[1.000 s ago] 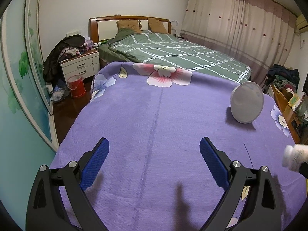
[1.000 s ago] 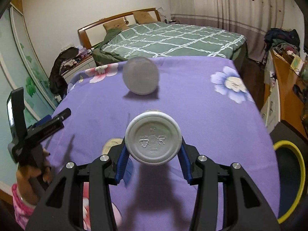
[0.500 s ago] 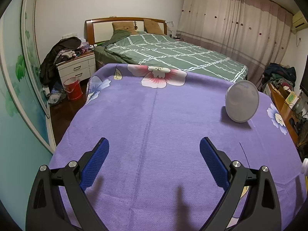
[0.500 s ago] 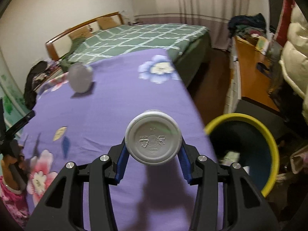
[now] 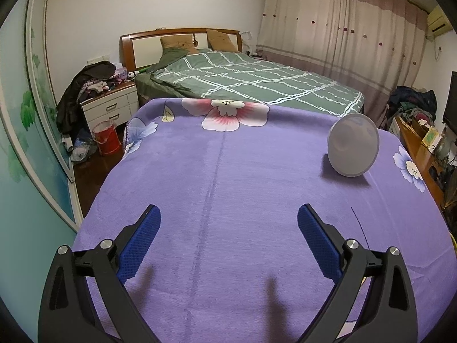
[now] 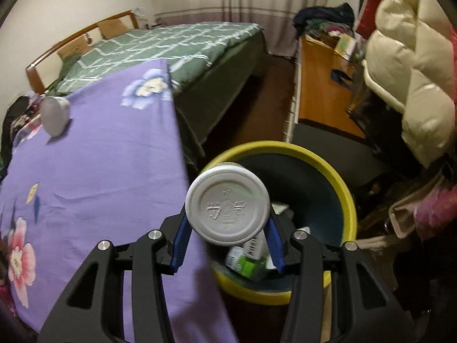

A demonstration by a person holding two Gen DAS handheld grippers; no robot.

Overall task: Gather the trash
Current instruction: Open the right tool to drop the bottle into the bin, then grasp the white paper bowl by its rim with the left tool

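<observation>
My right gripper (image 6: 227,214) is shut on a white plastic bottle (image 6: 227,205), whose round base faces the camera. It hangs above the left rim of a yellow-rimmed trash bin (image 6: 347,197) standing on the floor beside the bed edge; green and white packaging (image 6: 248,260) lies inside. A second whitish cup-like container (image 5: 353,145) lies on its side on the purple flowered blanket (image 5: 222,188), far right of my left gripper (image 5: 227,238), which is open and holds nothing. The same container (image 6: 54,114) shows at the far left in the right wrist view.
A green checked bed (image 5: 251,77) lies beyond the blanket. A nightstand piled with clothes (image 5: 111,103) and a red bucket (image 5: 107,140) stand at the left. An orange desk (image 6: 322,85) and a cream puffer jacket (image 6: 411,65) are right of the bin.
My right gripper has swung to the right with the bottle, from over the blanket to above the bin. The left gripper has stayed about where it was, open.
</observation>
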